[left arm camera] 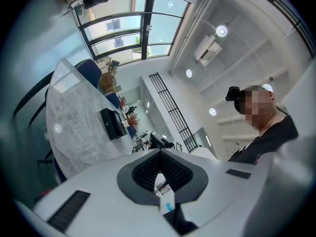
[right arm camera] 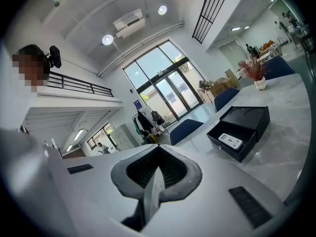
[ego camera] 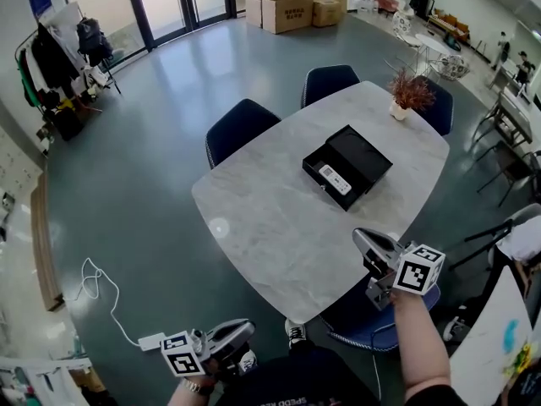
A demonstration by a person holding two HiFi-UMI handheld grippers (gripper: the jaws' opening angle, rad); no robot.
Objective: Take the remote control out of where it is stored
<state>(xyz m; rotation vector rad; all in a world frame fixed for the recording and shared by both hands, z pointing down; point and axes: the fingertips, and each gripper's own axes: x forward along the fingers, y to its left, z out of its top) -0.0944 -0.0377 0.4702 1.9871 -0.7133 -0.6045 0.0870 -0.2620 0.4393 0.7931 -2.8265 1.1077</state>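
Remote (ego camera: 335, 178) in open box (ego camera: 365, 152) (btns illegible), R arm (ego camera: 420, 349) cropped

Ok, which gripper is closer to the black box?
The right gripper, up at the table edge; the left gripper hangs short of it.

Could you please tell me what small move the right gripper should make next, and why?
Probably carry the right gripper forward over the table to the open black box and part its fingers: they are shut, short of the box, and the remote control lies untouched inside.
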